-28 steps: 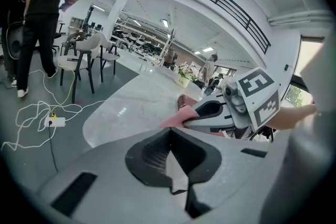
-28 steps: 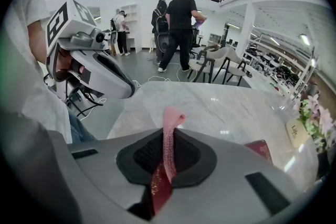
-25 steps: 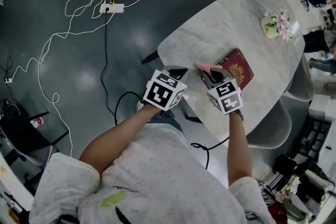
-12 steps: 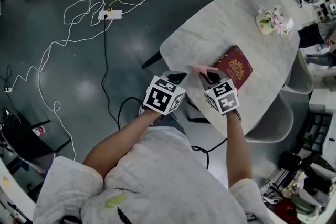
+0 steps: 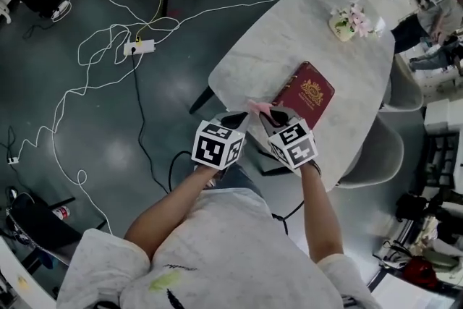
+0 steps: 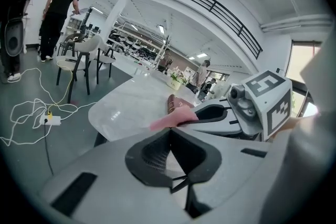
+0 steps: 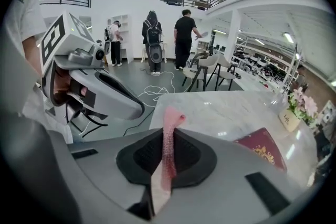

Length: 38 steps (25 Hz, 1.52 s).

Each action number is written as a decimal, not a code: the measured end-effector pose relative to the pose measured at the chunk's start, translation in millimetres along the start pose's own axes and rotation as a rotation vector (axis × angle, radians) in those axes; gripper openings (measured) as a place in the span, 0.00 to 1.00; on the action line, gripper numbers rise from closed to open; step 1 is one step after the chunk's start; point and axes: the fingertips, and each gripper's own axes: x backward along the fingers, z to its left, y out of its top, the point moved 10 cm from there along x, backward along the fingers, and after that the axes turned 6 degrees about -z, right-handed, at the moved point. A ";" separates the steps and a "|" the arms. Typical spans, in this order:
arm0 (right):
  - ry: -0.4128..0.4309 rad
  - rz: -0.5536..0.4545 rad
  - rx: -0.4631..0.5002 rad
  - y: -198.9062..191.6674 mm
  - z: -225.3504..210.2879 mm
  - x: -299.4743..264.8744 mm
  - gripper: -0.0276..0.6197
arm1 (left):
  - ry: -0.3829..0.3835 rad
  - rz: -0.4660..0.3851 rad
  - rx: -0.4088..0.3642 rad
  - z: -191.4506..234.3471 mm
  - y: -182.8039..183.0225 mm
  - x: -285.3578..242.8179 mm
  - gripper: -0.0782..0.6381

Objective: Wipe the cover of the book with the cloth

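Closest to you, your left gripper (image 5: 236, 118) hangs just off the near edge of the white marble oval tabletop (image 5: 275, 47). Its jaws are pressed together with nothing between them, as the left gripper view (image 6: 170, 136) shows.

Just beside it, your right gripper (image 5: 273, 114) is clamped on a thin pink cloth (image 5: 257, 107). In the right gripper view (image 7: 167, 136) the cloth (image 7: 169, 144) runs up between the two dark pads, and its free end curls over above the jaw tips. From the left gripper view, that same cloth (image 6: 172, 117) sticks out sideways from the right gripper's tip, above the tabletop's near edge.

Next, the dark red hardback book (image 5: 304, 93) lies flat by the near edge of the tabletop, its gold-crested cover facing up. The cloth sits at the book's nearest corner, not on the cover; you cannot tell from these views whether the two touch.

Farther on, a small pot of pink and white flowers (image 5: 348, 19) stands near the tabletop's far edge.

Down on the dark floor to your left, a white power strip (image 5: 139, 47) lies among loose white cables (image 5: 79, 76).
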 end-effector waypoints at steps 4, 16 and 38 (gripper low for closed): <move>-0.064 -0.062 -0.066 0.5 4.8 16.8 0.07 | -0.029 0.010 -0.026 -4.6 1.7 -4.2 0.12; -0.331 -0.263 -0.266 -15.8 -12.0 102.5 0.07 | -0.140 0.012 -0.130 -60.3 22.7 -35.0 0.12; -0.503 -0.549 -0.382 -83.8 -41.8 239.5 0.07 | -0.161 -0.078 -0.313 -207.5 46.1 -70.1 0.12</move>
